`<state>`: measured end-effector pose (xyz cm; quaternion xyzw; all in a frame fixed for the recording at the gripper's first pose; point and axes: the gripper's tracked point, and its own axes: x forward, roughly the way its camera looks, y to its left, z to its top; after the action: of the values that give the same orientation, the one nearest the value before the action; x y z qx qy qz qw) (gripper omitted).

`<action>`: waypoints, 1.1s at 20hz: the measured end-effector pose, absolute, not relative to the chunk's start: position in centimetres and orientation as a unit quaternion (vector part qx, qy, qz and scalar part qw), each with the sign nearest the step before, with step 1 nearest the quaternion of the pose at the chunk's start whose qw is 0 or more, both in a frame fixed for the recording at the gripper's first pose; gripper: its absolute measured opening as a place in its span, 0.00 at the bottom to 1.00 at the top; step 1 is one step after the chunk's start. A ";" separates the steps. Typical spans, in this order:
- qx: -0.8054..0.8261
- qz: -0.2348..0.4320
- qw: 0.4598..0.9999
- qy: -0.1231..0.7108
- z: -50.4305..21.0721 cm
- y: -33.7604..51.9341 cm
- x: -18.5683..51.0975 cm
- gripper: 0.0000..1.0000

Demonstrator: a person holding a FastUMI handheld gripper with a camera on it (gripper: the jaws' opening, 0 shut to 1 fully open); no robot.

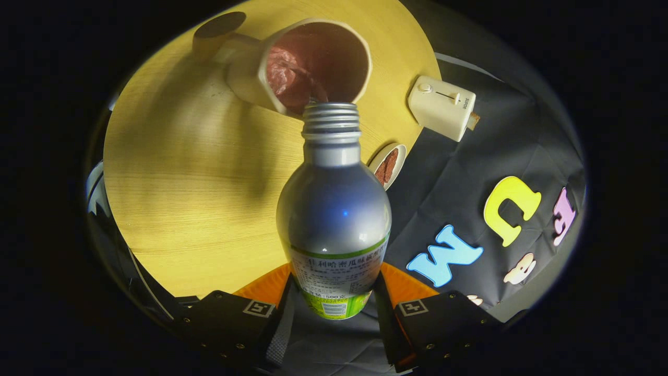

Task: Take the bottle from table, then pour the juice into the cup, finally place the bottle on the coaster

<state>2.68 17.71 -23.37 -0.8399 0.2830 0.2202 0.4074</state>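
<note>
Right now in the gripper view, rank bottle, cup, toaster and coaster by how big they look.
1. bottle, held between the tongs, nearest the camera, so it looks inflated
2. cup
3. toaster
4. coaster, partly hidden behind the bottle, so its rank is unsure

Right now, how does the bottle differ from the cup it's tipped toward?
The bottle is silver metal with a green-edged label; the cup is cream outside and reddish inside. The bottle has a narrow threaded neck with no cap, while the cup has a wide open mouth. The bottle is held between the fingers of the claw; the cup stands on the round yellow table. Both are open-topped, and the bottle's mouth sits right at the cup's rim.
</note>
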 end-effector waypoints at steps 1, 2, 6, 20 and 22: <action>-0.842 0.221 0.402 0.284 -23.3 17.8 2.6 0.71; -0.844 0.222 0.398 0.284 -23.3 17.9 2.6 0.71; -0.849 0.224 0.386 0.284 -23.1 18.2 2.5 0.71; -0.859 0.222 0.355 0.296 -22.3 18.9 2.4 0.71; -0.860 0.223 0.351 0.296 -22.3 19.0 2.7 0.71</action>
<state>2.67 19.00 -22.32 -0.8597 0.2963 0.2232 0.3511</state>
